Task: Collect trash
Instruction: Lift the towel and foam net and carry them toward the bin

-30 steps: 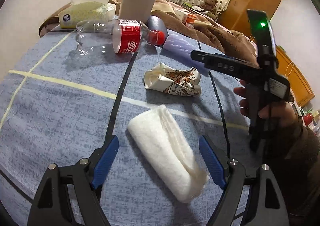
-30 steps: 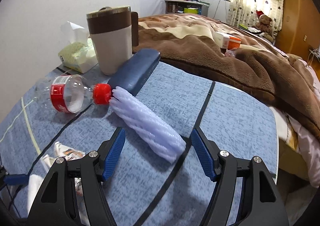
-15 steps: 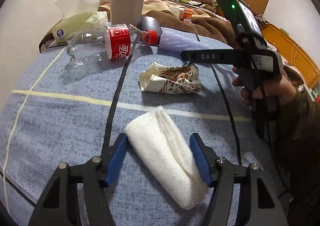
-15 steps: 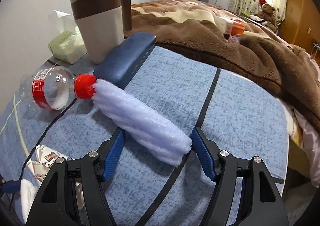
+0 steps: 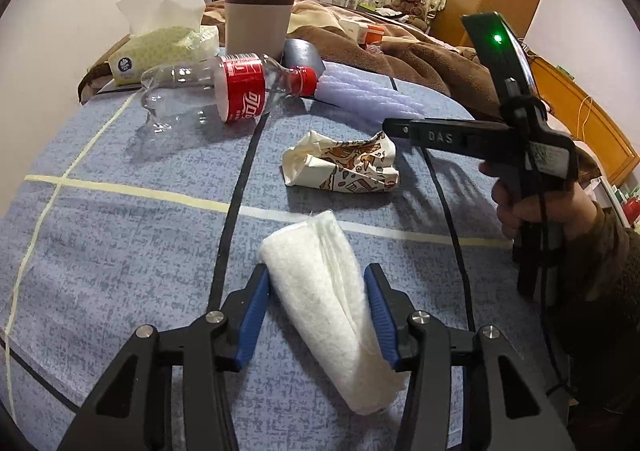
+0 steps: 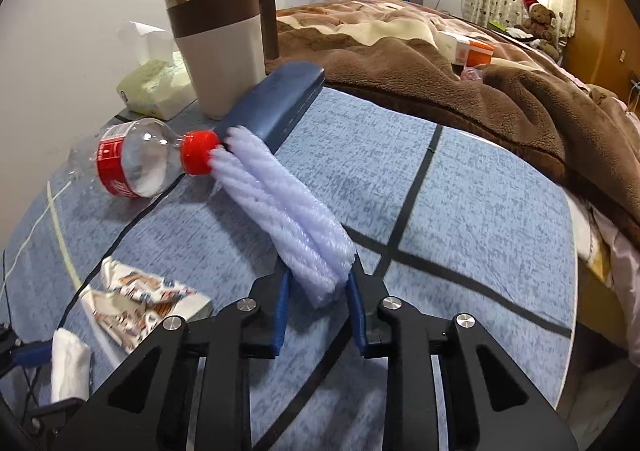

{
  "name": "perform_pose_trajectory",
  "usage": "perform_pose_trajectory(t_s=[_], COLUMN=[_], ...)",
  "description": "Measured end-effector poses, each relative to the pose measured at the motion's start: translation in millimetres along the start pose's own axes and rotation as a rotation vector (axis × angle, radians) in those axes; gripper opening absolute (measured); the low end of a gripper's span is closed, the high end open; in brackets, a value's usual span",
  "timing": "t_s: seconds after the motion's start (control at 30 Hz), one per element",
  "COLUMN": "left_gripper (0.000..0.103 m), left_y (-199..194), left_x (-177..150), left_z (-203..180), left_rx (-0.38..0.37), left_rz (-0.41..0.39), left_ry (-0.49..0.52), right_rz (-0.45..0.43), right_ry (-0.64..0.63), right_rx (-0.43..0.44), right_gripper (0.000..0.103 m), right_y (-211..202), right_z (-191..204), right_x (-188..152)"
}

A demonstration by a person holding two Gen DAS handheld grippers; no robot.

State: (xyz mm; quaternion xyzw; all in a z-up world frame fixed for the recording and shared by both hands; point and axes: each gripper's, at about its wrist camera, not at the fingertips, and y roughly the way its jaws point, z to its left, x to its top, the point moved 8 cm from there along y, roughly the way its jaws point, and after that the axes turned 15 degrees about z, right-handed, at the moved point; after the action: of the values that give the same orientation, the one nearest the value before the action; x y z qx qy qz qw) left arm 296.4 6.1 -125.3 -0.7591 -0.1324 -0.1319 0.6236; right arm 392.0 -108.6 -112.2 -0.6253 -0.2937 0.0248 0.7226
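Note:
A white rolled paper towel lies on the blue tablecloth, and my left gripper is closing on it, both blue pads touching its sides. My right gripper is shut on the near end of a pale purple foam net, squeezing it narrow. From the left wrist view the right gripper shows side-on, held by a hand. A crumpled printed paper cup lies between the two. An empty red-label plastic bottle lies on its side, its red cap against the foam's far end.
Along the back edge stand a beige and brown tumbler, a tissue box and a dark blue case. Beyond the table lies a brown blanket on a bed. The table's right edge drops off beside the bed.
Both pairs of jaws have closed in: the left from wide apart to touching the white roll, the right onto the foam net's end. Neither hand has shifted much.

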Motion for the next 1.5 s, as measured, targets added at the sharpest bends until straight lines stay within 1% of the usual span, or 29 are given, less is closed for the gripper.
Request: perform_pose_trajectory(t_s=[0.13,0.37,0.57,0.7,0.8,0.87,0.93,1.07,1.13,1.2,1.23,1.3,1.33,1.37,1.4,1.43,1.47,1.5], left_gripper=[0.05,0.049,0.049,0.049,0.049,0.049,0.049,0.048,0.048,0.048,0.048,0.048,0.048,0.048,0.049,0.049,0.053,0.064], left_y=[-6,-21,-39,-53,-64,-72,-75,-80,-79,-76,-74,-66,-59,-52,-46,-41,-39,-36], left_x=[-5,-9,-16,-20,-24,-26,-30,-39,-43,-46,-47,-47,-47,-47,-46,-44,-44,-43], left_z=[1,-2,-15,-25,-36,-44,-49,-55,-58,-56,-52,-41,-37,-35,-33,-30,-29,-30], left_rx=[0.01,-0.001,0.003,0.001,-0.017,-0.012,-0.024,-0.044,-0.032,-0.03,-0.024,0.033,0.029,0.008,-0.002,0.003,0.008,0.008], left_rz=[-0.012,-0.039,-0.067,-0.092,-0.112,-0.13,-0.134,-0.135,-0.138,-0.134,-0.136,-0.136,-0.115,-0.089,-0.074,-0.069,-0.071,-0.078], left_ry=[0.003,0.011,0.058,0.09,0.115,0.141,0.151,0.16,0.169,0.163,0.151,0.132,0.121,0.11,0.099,0.083,0.078,0.079], right_rz=[-0.019,-0.058,-0.1,-0.12,-0.143,-0.156,-0.163,-0.185,-0.187,-0.191,-0.19,-0.185,-0.181,-0.178,-0.175,-0.174,-0.175,-0.175], right_ry=[0.016,0.083,0.129,0.147,0.181,0.196,0.211,0.236,0.238,0.238,0.238,0.239,0.24,0.243,0.249,0.253,0.256,0.26], right_rx=[-0.001,0.002,0.006,-0.006,-0.003,-0.009,-0.02,-0.025,-0.043,-0.043,-0.043,-0.044,-0.039,-0.035,-0.032,-0.032,-0.033,-0.031], right_gripper=[0.022,0.021,0.021,0.021,0.021,0.021,0.021,0.021,0.021,0.021,0.021,0.021,0.021,0.021,0.021,0.021,0.021,0.021], right_y=[-11,-33,-56,-75,-88,-96,-101,-114,-119,-120,-119,-117,-115,-113,-110,-111,-111,-110], right_z=[-1,-8,-9,-7,-9,-9,-11,-12,-13,-10,-8,-7,-6,-6,-7,-7,-8,-9], right_x=[-7,-28,-45,-64,-78,-87,-94,-110,-117,-123,-126,-132,-135,-137,-139,-141,-143,-143])
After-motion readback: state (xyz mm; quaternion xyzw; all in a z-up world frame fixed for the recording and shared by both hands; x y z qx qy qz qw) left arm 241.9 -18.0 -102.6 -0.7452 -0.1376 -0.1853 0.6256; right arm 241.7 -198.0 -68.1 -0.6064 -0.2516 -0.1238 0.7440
